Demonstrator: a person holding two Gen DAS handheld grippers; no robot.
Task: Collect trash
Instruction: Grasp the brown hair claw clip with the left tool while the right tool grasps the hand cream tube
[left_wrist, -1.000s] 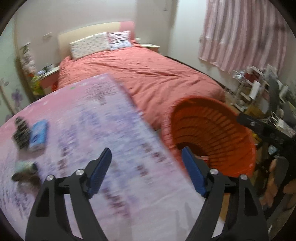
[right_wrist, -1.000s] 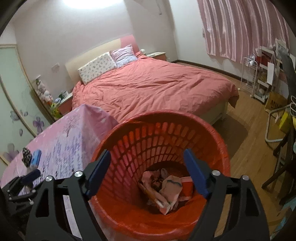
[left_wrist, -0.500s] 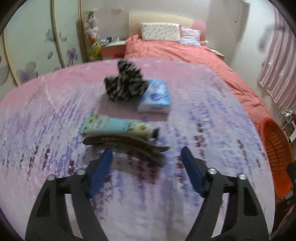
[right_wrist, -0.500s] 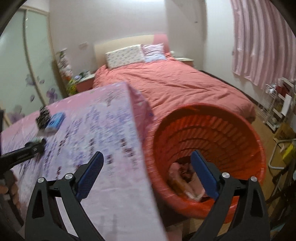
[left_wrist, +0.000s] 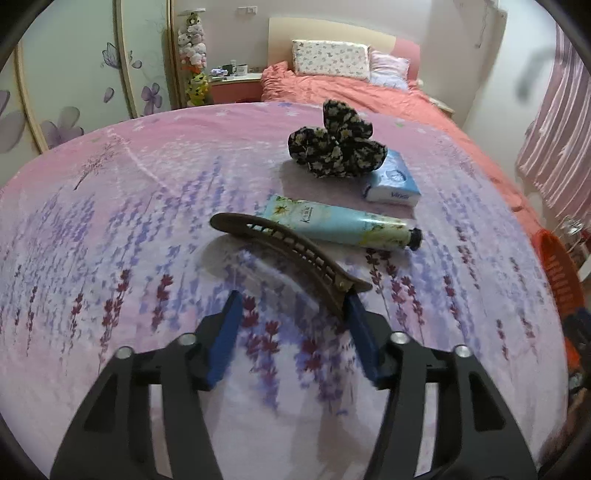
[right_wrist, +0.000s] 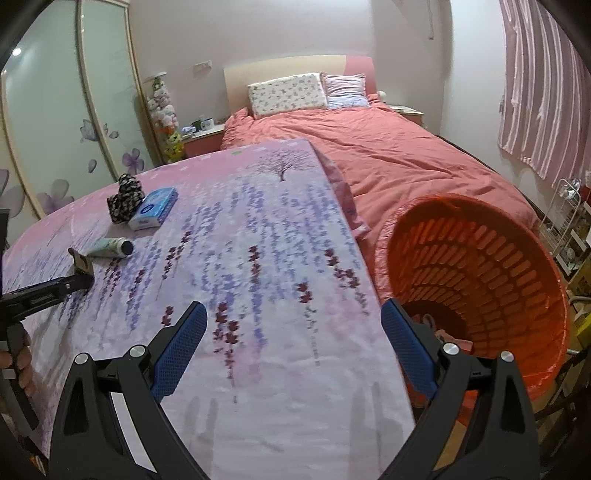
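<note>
A brown hair clip (left_wrist: 291, 251) lies on the lavender-print table (left_wrist: 110, 240), its near end just ahead of my open left gripper (left_wrist: 293, 312). Behind it lie a pale blue tube (left_wrist: 340, 223), a tissue pack (left_wrist: 393, 182) and a black floral scrunchie (left_wrist: 334, 146). In the right wrist view my right gripper (right_wrist: 293, 323) is open and empty over the table's right edge, beside the orange basket (right_wrist: 487, 258) holding crumpled trash (right_wrist: 447, 334). The left gripper (right_wrist: 55, 290) shows there next to the clip (right_wrist: 82, 263), tube (right_wrist: 110, 247), tissue pack (right_wrist: 155, 208) and scrunchie (right_wrist: 125, 197).
A bed with a coral cover (right_wrist: 388, 155) stands behind the table. A wardrobe with flower-print doors (left_wrist: 74, 74) is at the left. A nightstand (left_wrist: 236, 83) sits by the bed. A wire rack (right_wrist: 569, 221) stands right of the basket.
My left gripper swung from the basket to the table items and closed in on the hair clip. My right gripper drew back from over the basket to the table's edge.
</note>
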